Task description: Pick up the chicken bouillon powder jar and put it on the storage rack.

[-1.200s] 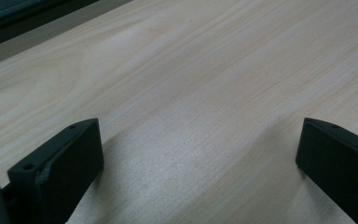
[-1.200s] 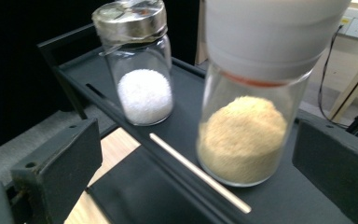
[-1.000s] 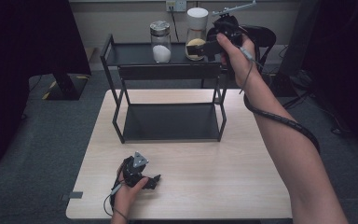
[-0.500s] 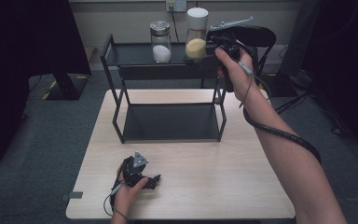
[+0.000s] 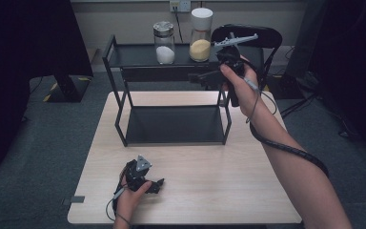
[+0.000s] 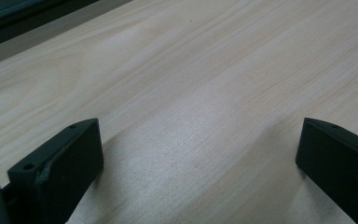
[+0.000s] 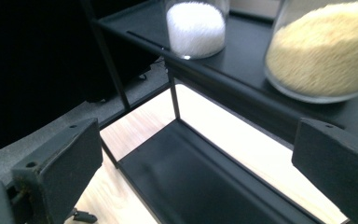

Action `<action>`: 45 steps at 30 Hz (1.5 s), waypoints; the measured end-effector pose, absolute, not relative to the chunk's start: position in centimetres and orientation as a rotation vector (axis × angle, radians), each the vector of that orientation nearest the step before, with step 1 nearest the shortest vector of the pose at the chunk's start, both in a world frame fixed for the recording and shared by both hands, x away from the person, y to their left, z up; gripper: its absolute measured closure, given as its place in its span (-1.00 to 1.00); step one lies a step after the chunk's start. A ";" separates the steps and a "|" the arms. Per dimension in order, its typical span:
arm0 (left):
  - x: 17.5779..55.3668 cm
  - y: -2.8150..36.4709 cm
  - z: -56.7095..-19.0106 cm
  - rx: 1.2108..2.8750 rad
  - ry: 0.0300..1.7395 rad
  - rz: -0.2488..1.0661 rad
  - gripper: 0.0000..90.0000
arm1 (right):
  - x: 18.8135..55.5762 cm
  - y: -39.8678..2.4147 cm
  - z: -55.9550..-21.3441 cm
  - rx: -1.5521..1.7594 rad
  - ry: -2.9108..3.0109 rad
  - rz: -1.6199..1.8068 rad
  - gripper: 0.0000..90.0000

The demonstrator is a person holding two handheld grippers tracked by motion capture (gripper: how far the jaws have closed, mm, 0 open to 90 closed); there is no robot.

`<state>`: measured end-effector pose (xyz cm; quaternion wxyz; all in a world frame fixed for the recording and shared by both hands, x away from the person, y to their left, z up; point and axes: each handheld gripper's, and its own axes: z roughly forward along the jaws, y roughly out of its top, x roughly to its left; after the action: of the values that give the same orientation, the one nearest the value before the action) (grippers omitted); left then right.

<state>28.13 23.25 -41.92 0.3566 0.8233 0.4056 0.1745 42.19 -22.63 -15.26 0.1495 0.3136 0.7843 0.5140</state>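
- Jar of yellow grains (image 5: 200, 36), white-lidded, stands on the top shelf of the black wire rack (image 5: 114, 62), toward that shelf's right end; the right gripper view shows its rounded glass base (image 7: 324, 51) close ahead, filled well up with fine yellow grain.
- Just to its left on the same shelf, near but apart, stands a smaller jar of white granules (image 5: 164, 43) with a metal lid; it is only part filled, the white heap sitting in the bottom (image 7: 196, 28).
- Right gripper (image 5: 205, 76) is held in the air at the shelf's front right corner, just below and in front of the yellow jar; its jaws stand wide apart with nothing between them, and neither touches glass.
- Judged risk: from this height the jaws point at the shelf's front edge rather than the jar's body, so a forward push could strike the rack's rail or catch the jar low and tip it backward off the shelf.
- A second risk is a sideways sweep nudging the white jar, since the two jars stand close.
- Smooth, rounded glass may also slip if the jaws close below its widest part.
- The rack's lower shelf (image 5: 171, 125) is bare and rests at the far edge of the wooden table (image 5: 228, 191).
- Left gripper (image 5: 158, 183) rests on the table near its front left corner, well apart from the rack, jaws spread over bare wood (image 6: 191, 93).
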 end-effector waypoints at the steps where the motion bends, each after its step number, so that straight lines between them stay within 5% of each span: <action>1: 28.1 23.2 -41.9 2.125 1.048 0.450 -1.00 | 42.1 -22.7 -15.4 0.900 2.255 1.480 -0.98; 45: 28.2 23.3 -41.9 2.130 1.044 0.452 -1.00 | 39.6 -25.5 -26.0 0.921 2.355 1.534 -0.97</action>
<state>28.16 23.28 -41.90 0.3556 0.8244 0.4040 0.1750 39.55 -25.51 -26.00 0.0920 0.3100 0.7929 0.5164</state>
